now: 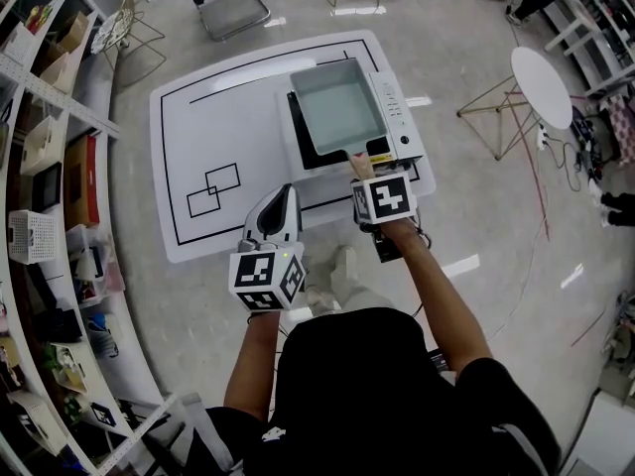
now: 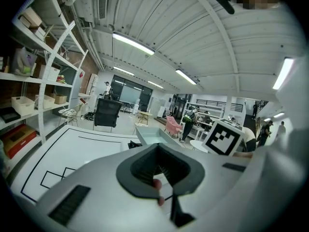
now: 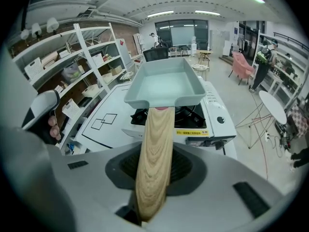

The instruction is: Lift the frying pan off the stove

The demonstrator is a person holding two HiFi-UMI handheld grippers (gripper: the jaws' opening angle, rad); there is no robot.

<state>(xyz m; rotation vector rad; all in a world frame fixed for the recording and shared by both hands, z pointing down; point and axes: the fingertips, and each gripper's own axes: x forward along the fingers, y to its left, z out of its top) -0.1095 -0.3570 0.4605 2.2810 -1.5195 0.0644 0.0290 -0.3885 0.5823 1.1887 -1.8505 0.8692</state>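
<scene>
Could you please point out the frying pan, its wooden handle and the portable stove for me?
frying pan (image 3: 166,88), right gripper view, on its pale inner floor.
wooden handle (image 3: 154,153), right gripper view, halfway along its length.
portable stove (image 1: 397,117), head view, on its white control panel.

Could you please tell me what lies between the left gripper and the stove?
Nothing: in the head view, only bare white table shows in the stretch between the left gripper and the stove.
</scene>
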